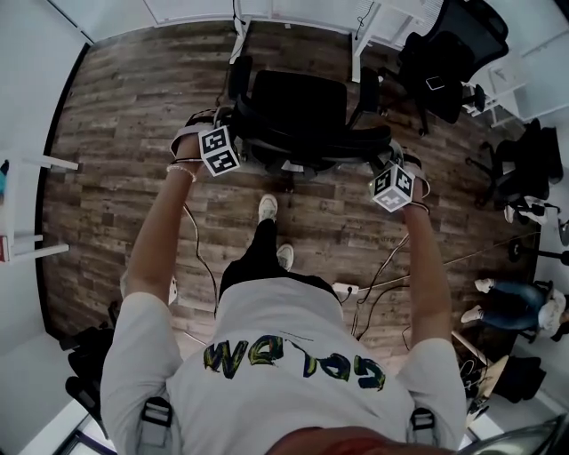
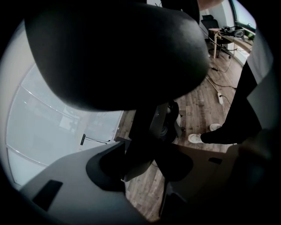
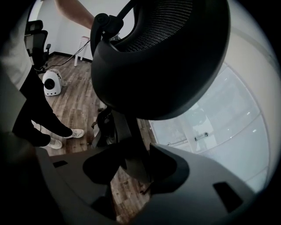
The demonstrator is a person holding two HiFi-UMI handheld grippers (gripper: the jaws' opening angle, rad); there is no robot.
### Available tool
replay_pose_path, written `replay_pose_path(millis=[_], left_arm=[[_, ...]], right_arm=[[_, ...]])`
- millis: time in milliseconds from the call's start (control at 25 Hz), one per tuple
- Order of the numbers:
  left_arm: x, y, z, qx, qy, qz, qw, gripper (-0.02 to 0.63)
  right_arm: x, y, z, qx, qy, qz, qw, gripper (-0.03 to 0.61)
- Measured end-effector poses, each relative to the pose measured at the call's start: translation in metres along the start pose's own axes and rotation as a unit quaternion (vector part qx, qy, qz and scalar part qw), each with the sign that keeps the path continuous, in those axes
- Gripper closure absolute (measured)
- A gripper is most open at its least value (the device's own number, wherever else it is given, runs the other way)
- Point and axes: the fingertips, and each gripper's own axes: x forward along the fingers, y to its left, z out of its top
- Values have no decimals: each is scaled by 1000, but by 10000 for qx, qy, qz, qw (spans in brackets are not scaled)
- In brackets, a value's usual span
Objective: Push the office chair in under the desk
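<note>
Left gripper (image 1: 218, 124): jaws fairly wide, closed on the left edge of the office chair (image 1: 298, 107) back. In the left gripper view a dark upright bar of the chair fills the gap between the jaws (image 2: 147, 162), touching both. The padded back (image 2: 114, 52) bulks overhead.

Chair: black, on the wood floor (image 1: 116, 178), seat facing away from the person, towards the white desk (image 1: 293, 11) at the far edge. It is near the desk, between its white legs, not under it.

Right gripper (image 1: 382, 162): same width, closed on the right edge of the chair back. In the right gripper view a chair bar sits clamped between the jaws (image 3: 134, 160), with the mesh back (image 3: 162, 57) above.

Writing: marker cube (image 1: 220, 149) on each gripper carries black-and-white square patterns, no words. The person's shirt (image 1: 284, 355) has yellow-green and blue lettering, upside down from the head camera; cannot read it with certainty.

Far right: second black chair (image 1: 453, 44) and another person's legs (image 1: 511, 302), well apart.
</note>
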Motion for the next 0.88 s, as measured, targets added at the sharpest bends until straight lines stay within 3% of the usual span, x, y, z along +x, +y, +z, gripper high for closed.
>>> replay_pose_path(millis=[880], left_arm=[[121,148,28,221,-177,-23,9996,402]], right_arm=[[126,-132,4,75,147,139,9998,377]])
